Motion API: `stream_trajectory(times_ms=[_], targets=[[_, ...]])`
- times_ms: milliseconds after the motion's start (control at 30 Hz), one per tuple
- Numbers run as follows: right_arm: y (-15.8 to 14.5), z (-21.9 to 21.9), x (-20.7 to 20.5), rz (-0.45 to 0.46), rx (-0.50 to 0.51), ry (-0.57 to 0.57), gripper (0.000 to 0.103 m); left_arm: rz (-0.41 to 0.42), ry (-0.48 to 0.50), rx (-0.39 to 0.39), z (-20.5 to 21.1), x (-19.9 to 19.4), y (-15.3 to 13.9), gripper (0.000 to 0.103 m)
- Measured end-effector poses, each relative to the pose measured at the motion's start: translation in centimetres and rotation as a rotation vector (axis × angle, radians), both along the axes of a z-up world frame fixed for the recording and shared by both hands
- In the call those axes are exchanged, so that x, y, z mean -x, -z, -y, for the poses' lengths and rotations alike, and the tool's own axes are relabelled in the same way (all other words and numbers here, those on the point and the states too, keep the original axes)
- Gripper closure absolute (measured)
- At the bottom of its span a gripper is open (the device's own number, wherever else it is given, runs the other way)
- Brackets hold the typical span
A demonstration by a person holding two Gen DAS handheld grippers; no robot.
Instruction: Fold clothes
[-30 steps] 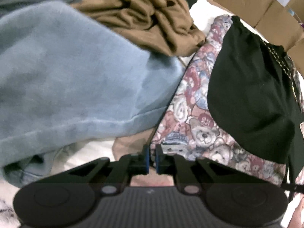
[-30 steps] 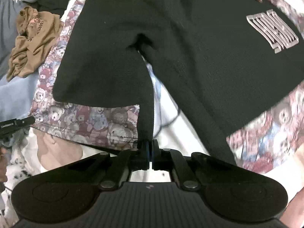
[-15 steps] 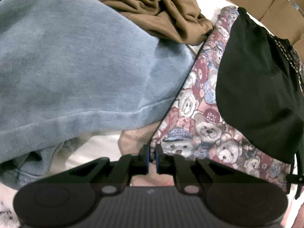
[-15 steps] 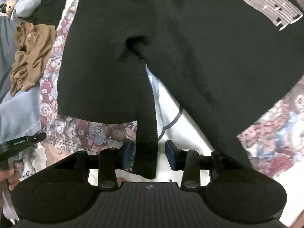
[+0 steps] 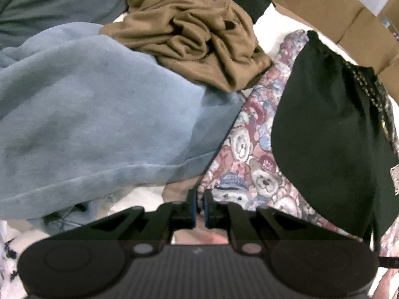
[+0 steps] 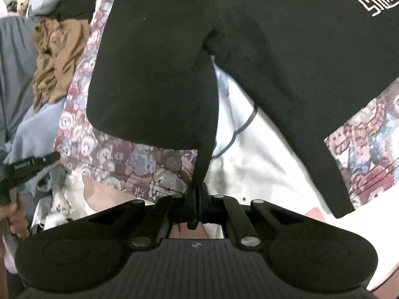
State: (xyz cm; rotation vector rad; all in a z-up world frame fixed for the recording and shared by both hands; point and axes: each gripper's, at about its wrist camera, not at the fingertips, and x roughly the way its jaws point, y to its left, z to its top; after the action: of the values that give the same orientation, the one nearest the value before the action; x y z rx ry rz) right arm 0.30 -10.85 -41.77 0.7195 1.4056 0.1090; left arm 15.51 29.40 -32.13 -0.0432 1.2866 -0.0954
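**Black shorts pinched at a leg hem, teddy-print cloth beneath**

Right wrist view: the black knit shorts with a white maze logo [image 6: 286,57] spread from upper right, one leg running down to lower centre, where the right claw [image 6: 197,199] is clamped on its hem. White sheet [image 6: 261,164] lies bare beside it.

Left wrist view alone shows cardboard boxes [image 5: 331,7]; the left claw [image 5: 199,206] is nearly closed on the teddy-bear print fabric [image 5: 249,164] edge.

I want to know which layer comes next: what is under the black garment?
Under the black garment lies the teddy-bear print fabric, showing along its lower edges, with white bedding below the gap. Anything else beneath is covered.
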Motion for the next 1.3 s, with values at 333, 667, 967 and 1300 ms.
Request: stream_trajectory(times_ms=[333, 667, 967, 1300], targets=[[2.4, -0.6, 0.3, -0.050, 0.069, -0.043, 0.103, -0.071, 0.041, -0.066, 0.4, -0.3, 5.7, 0.086], [-0.1, 0.7, -0.6, 0.034, 0.069, -0.002, 0.088, -0.019, 0.063, -0.033, -0.1, -0.5, 4.8, 0.057], [1.9, 0.3, -1.7, 0.001, 0.046, -0.009, 0.103, -0.028, 0.006, 0.060, -1.9, -0.2, 6.1, 0.093], [1.3, -0.3, -1.1, -0.017, 0.019, -0.056, 0.103, -0.057, 0.066, -0.027, -1.2, -0.1, 3.5, 0.095]])
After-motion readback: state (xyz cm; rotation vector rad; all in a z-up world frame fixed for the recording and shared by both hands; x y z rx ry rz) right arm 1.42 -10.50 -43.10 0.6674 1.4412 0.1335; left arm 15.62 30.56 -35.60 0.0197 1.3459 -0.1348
